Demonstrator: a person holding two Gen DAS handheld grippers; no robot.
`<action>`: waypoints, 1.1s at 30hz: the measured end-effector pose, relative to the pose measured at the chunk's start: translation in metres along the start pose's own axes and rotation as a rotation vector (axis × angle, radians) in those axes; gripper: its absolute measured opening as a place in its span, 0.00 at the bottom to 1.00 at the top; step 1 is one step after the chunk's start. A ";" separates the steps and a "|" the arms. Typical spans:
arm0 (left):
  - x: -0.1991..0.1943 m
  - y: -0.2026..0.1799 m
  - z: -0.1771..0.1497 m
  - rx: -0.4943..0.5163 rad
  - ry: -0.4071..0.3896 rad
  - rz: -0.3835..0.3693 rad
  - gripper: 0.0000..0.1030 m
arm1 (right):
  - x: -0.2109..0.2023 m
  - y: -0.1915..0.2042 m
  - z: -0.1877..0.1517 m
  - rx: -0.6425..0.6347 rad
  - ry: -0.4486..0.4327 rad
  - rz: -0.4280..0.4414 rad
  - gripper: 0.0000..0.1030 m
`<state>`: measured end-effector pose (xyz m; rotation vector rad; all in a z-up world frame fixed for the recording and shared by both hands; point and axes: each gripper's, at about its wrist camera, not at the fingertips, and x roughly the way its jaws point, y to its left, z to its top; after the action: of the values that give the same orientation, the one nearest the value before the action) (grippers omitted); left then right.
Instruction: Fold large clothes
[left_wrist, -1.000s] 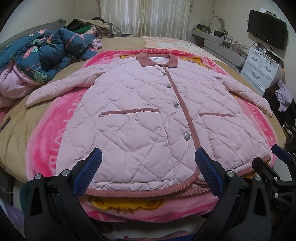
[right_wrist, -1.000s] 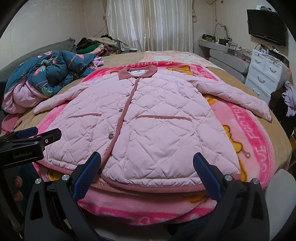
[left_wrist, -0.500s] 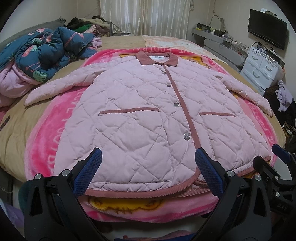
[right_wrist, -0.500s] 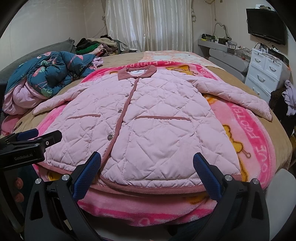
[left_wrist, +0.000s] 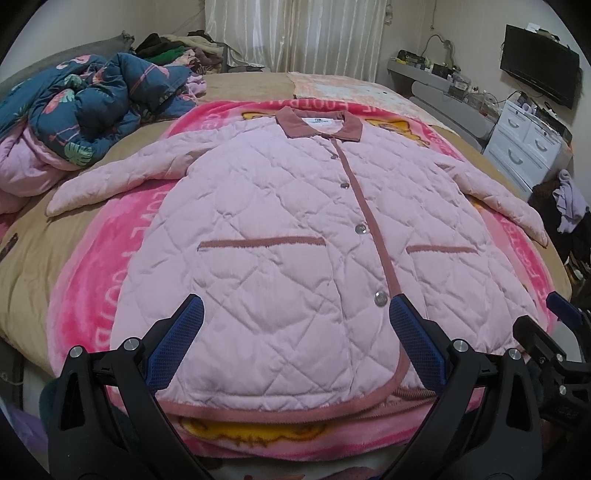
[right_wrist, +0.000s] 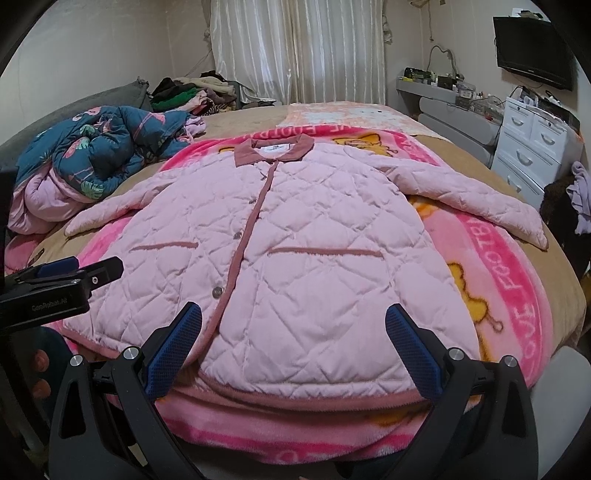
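A pink quilted jacket (left_wrist: 288, 236) with a dusty-rose collar and trim lies flat and buttoned, front up, sleeves spread, on a pink blanket (left_wrist: 85, 295) on the bed. It also shows in the right wrist view (right_wrist: 314, 251). My left gripper (left_wrist: 293, 332) is open and empty, held just above the jacket's near hem on its left half. My right gripper (right_wrist: 293, 332) is open and empty above the hem on the right half. The left gripper (right_wrist: 70, 275) shows at the left edge of the right wrist view.
A crumpled blue floral quilt (left_wrist: 92, 107) lies at the bed's left side, with a heap of clothes (left_wrist: 173, 50) behind it. A white drawer chest (left_wrist: 524, 144), a wall TV (left_wrist: 539, 62) and a clothes pile (left_wrist: 569, 199) stand to the right.
Both grippers have moved slightly forward and lower towards the jacket's hem. The jacket has not moved and both stay open.
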<state>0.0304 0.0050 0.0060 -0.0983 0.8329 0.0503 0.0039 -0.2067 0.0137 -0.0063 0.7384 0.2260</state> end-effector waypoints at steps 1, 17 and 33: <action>0.001 0.000 0.003 -0.003 0.000 0.003 0.91 | 0.001 -0.001 0.003 0.000 -0.001 0.001 0.96; 0.019 -0.009 0.060 -0.020 0.008 -0.013 0.91 | 0.021 -0.019 0.071 0.025 -0.031 -0.014 0.96; 0.039 -0.056 0.138 0.032 -0.020 -0.048 0.91 | 0.026 -0.076 0.133 0.089 -0.087 -0.056 0.96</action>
<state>0.1630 -0.0354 0.0729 -0.0879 0.8105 -0.0068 0.1262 -0.2642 0.0892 0.0675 0.6600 0.1388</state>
